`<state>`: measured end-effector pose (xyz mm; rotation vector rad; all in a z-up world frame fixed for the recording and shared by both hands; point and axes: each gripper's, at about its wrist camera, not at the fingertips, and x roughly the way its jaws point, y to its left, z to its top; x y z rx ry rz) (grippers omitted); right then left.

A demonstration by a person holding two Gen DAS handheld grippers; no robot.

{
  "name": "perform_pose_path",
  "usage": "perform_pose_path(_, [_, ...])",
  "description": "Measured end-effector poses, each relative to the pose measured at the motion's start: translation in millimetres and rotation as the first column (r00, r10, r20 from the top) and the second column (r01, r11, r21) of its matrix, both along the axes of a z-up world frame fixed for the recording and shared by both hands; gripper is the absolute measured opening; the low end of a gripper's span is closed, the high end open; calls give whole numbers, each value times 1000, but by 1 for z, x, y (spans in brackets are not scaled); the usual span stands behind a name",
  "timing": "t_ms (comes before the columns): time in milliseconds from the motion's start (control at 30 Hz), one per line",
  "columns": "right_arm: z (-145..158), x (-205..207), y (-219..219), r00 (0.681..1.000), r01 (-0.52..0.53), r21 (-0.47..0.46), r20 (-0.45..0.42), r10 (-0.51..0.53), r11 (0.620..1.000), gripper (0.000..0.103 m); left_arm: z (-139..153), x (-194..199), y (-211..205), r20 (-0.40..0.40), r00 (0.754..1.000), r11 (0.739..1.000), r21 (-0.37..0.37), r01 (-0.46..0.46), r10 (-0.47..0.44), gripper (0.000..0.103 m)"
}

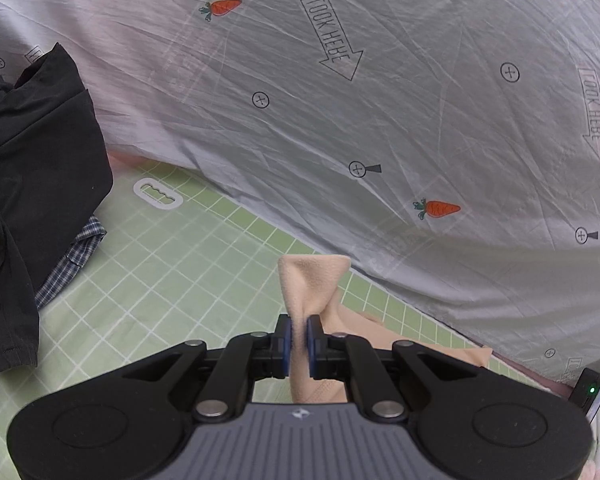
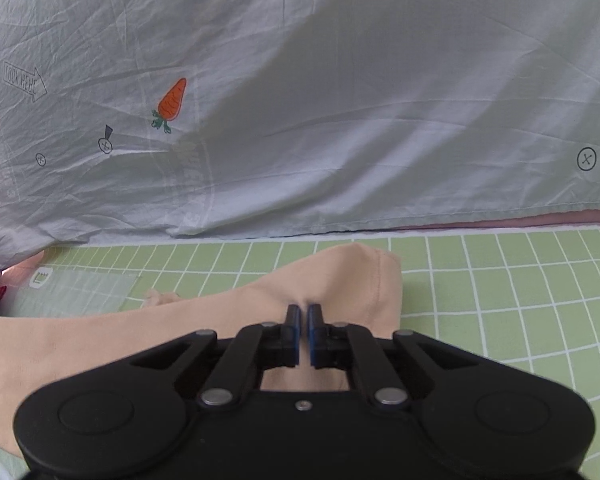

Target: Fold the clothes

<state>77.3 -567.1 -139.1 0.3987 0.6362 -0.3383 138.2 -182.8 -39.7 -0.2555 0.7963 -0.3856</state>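
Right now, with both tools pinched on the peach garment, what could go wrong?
The right tool grips only a thin pinch of the peach garment, so it could slip free. The left tool holds a twisted bunch, so the fold may crease. The dark clothes pile sits nearby and could snag.

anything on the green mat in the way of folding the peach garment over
Nothing visible blocks it. Both the left gripper and right gripper are shut on the peach garment. The green mat around it lies bare; the dark clothes pile sits off to the left side.

Carrot-print pale sheet (image 1: 380, 120) behind a green gridded mat (image 2: 500, 300).
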Motion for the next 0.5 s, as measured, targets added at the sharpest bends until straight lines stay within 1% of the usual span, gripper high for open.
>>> perform_pose_path(100, [-1, 1, 0, 1000, 1, 28, 14, -2, 1000, 4, 1, 3, 7, -1, 1000, 999, -23, -22, 22, 9])
perform_pose_path(200, [-12, 11, 1, 1000, -12, 28, -10, 12, 1000, 5, -13, 8, 6, -30, 999, 999, -1, -41, 41, 9])
perform_pose_path(367, [-42, 33, 2, 992, -23, -8, -126, 22, 1000, 7, -41, 13, 4, -102, 993, 998, 35, -56, 59, 9])
perform_pose_path(400, [-46, 35, 2, 990, -12, -13, -144, 10, 1000, 22, -45, 13, 5, -114, 992, 998, 36, -59, 63, 9])
perform_pose_path(433, [-50, 37, 1, 987, -1, -17, -162, -2, 1000, 51, -48, 13, 5, -124, 990, 998, 32, -59, 63, 9])
perform_pose_path(467, [-52, 37, 0, 989, -9, -5, -149, 8, 1000, 69, -50, 13, 6, -129, 990, 998, 31, -60, 64, 9])
perform_pose_path(500, [-52, 35, 0, 992, -26, 13, -120, 27, 1000, 102, -51, 13, 7, -129, 989, 997, 34, -63, 67, 9])
